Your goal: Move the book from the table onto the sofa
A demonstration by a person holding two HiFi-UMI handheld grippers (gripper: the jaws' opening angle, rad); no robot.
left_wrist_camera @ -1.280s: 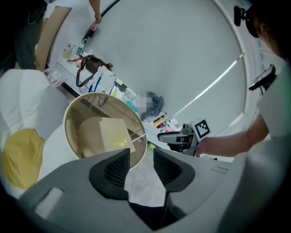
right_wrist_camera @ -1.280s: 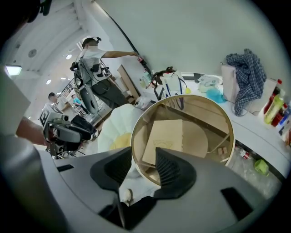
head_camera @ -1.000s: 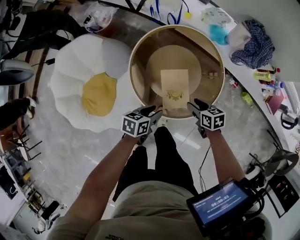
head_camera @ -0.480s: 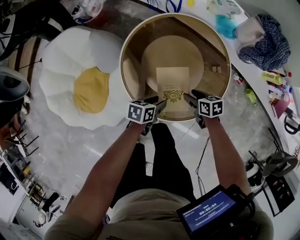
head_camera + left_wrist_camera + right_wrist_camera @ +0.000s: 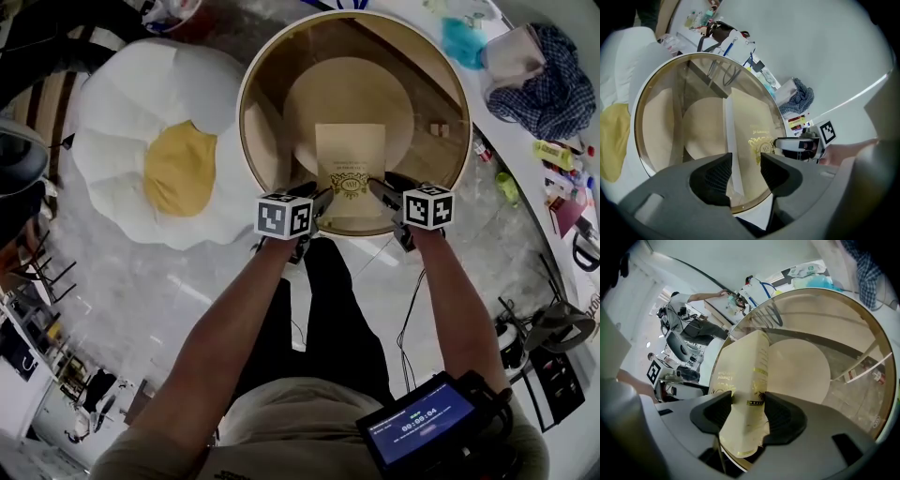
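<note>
A cream book with a gold emblem lies flat on the round glass table, which has a gold rim. My left gripper is at the book's near left corner, and its jaws have just been opening. In the left gripper view the book's white page edge runs between the open jaws of that gripper, with gaps at the pads. My right gripper is at the near right corner, its jaws also just opened. The spine of the book sits between the jaws of the right gripper. The egg-shaped sofa lies left of the table.
A long counter at the right carries a checked cloth and small bottles. The person's legs stand just before the table. A small screen hangs at the chest. Chair legs crowd the left floor.
Both grippers have come down toward the table and now flank the book's near end. Their jaws stand wider than before. The book has not moved.
</note>
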